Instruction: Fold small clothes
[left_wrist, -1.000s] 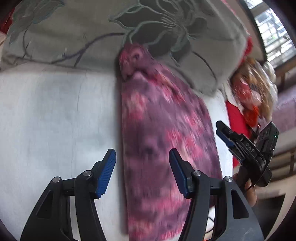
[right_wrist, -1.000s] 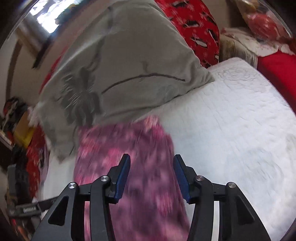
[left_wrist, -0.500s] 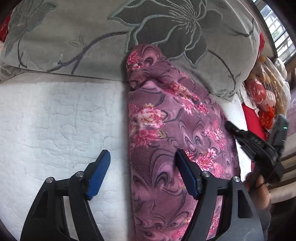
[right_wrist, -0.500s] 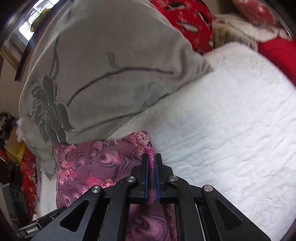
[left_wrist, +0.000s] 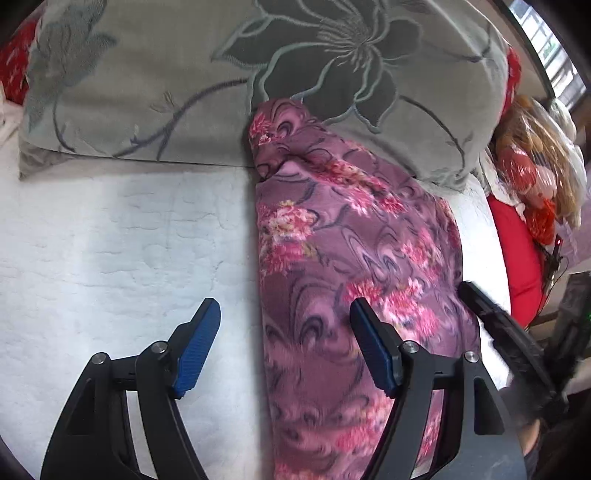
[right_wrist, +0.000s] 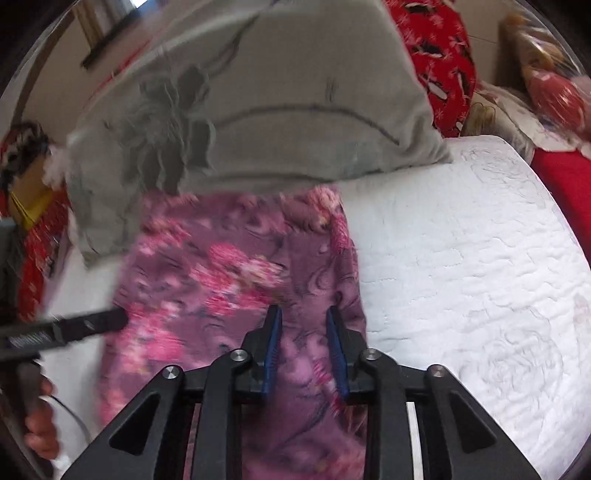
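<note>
A purple garment with pink flowers (left_wrist: 354, 266) lies folded lengthwise on the white quilted bed (left_wrist: 110, 258), its far end bunched against a grey flowered pillow (left_wrist: 258, 74). My left gripper (left_wrist: 284, 347) is open and empty, straddling the garment's left edge. My right gripper (right_wrist: 303, 347) is partly open above the garment (right_wrist: 221, 273), near its right edge, holding nothing; it also shows at the right of the left wrist view (left_wrist: 509, 332). The left gripper's finger appears at the left of the right wrist view (right_wrist: 74, 328).
A red patterned cushion (right_wrist: 439, 55) stands behind the pillow. Plastic-wrapped items (left_wrist: 535, 155) and red cloth (left_wrist: 521, 258) lie beside the bed's edge. White quilt (right_wrist: 461, 258) stretches right of the garment.
My right gripper, shut half a second ago, has opened partway and pulled back over the garment. The left gripper stays open and has shifted little.
</note>
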